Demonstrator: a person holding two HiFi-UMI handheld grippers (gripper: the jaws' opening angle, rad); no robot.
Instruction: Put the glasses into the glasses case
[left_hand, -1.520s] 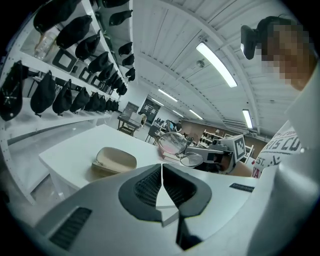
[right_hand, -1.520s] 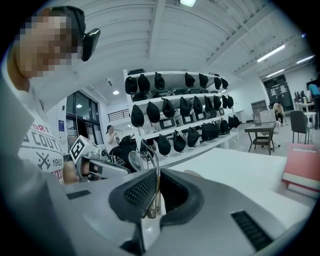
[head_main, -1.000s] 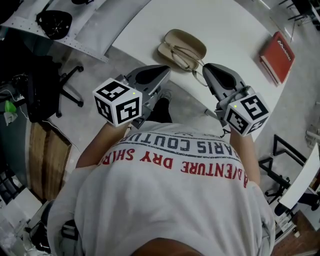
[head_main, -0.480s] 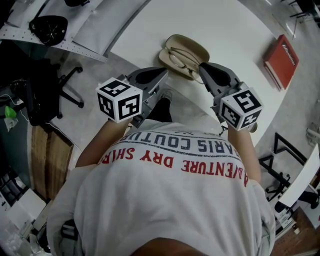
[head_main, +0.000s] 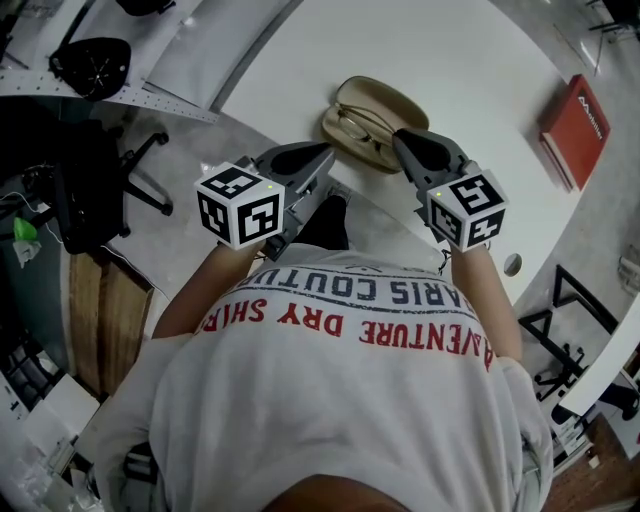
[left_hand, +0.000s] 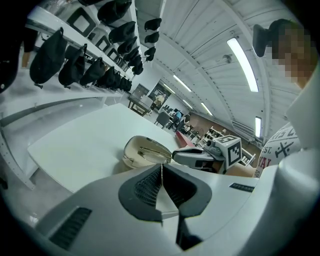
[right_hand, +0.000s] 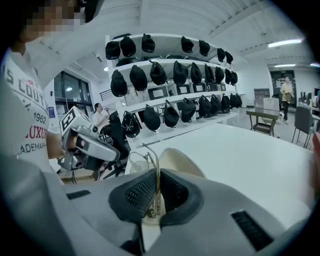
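An open beige glasses case (head_main: 375, 103) lies near the front edge of the white table (head_main: 450, 50). Thin-framed glasses (head_main: 362, 132) rest over its lower half. My right gripper (head_main: 399, 139) is at the case's right side, shut on a thin wire temple of the glasses (right_hand: 154, 165), which runs up between its pads; a lens (right_hand: 136, 161) and the case (right_hand: 181, 159) show just beyond. My left gripper (head_main: 326, 154) hangs off the table's edge just left of the case, shut with nothing in it. In the left gripper view the case (left_hand: 134, 151) lies ahead of the left gripper (left_hand: 161, 168), with the right gripper (left_hand: 189, 156) beside it.
A red book (head_main: 575, 128) lies at the table's far right, and a small round hole (head_main: 512, 264) sits near its front edge. Left of the table stand an office chair (head_main: 115, 180) and shelving with black caps (head_main: 88, 58). Table legs and frames stand at the right.
The right gripper has sunk and moved left toward the case, bringing the glasses further over it. The left gripper has dropped slightly and stays by the table's edge.
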